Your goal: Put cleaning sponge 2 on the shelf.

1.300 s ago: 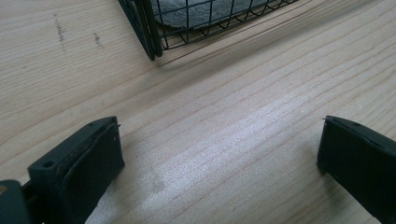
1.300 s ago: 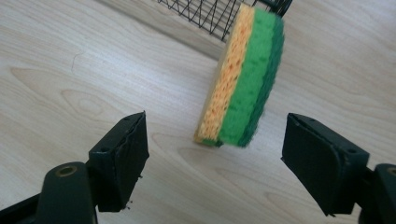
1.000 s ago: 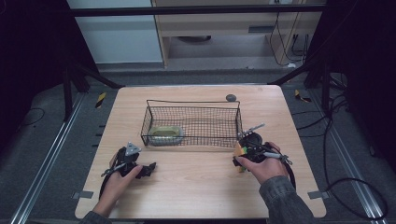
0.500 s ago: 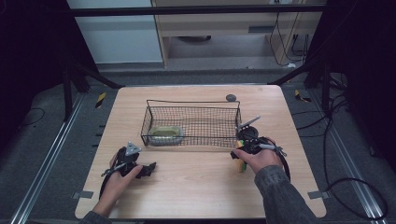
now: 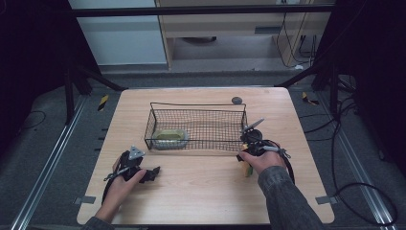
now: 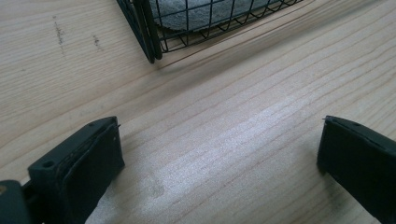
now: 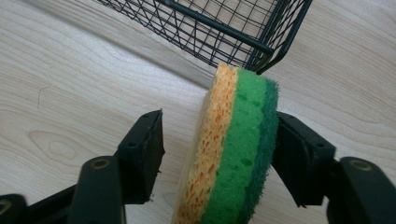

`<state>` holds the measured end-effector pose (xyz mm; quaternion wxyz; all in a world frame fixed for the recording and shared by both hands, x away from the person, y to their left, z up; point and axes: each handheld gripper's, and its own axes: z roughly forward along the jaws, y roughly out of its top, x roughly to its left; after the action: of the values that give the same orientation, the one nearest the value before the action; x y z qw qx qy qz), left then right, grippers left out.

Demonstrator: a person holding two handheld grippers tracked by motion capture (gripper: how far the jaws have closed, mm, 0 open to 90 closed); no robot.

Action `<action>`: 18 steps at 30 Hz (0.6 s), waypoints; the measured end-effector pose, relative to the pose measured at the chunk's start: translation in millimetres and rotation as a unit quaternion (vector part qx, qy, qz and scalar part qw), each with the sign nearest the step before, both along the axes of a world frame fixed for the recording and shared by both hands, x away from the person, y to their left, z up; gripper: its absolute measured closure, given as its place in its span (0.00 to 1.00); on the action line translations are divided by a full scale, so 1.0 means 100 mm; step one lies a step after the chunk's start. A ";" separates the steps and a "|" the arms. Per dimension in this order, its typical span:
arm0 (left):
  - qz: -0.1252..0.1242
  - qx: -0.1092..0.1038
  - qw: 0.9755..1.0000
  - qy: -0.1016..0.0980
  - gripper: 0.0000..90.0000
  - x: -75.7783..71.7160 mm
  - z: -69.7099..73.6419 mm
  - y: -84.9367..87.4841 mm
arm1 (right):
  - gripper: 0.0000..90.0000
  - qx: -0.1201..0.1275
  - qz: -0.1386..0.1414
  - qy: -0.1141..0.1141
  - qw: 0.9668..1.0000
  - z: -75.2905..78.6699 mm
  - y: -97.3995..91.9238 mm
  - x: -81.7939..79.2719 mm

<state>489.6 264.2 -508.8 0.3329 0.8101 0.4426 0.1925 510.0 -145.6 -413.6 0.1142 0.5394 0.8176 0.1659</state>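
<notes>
A person sat at a wooden table [image 5: 201, 191] with a tong in each hand. In the middle of the table stood a black wire basket [image 5: 196, 106], and one sponge [image 5: 170, 136] already lay inside it, down in the corner at about eight o'clock from the basket's middle. So I think one part of the job was done. The other sponge [image 7: 233, 149], yellow on one side and green on the other, was not in the basket yet. It stood on its thin edge on the table, just outside the basket's corner, at about four o'clock from the basket. The right tong [image 7: 217, 154] was around it, and its two black jaws had just been closing in on it. The jaw on the green side looked like it touched the sponge, but there was a gap between the other jaw and the yellow side. So the sponge was between the jaws but not squeezed yet. The left tong [image 6: 219, 154] rested over the bare table at about seven o'clock from the basket, with its jaws wide apart and nothing between them. I think what was left was to pinch the standing sponge, lift it over the wire wall and drop it in beside the first one.
</notes>
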 end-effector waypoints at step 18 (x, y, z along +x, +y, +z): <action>-0.001 0.000 1.000 0.000 0.00 0.00 0.00 0.00 | 0.71 0.020 0.012 -0.009 1.000 0.14 -0.25 -0.12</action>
<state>489.8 264.3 -508.8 0.3330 0.8106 0.4416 0.1924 497.6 -170.4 -399.1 0.1088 0.5301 0.8195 0.1888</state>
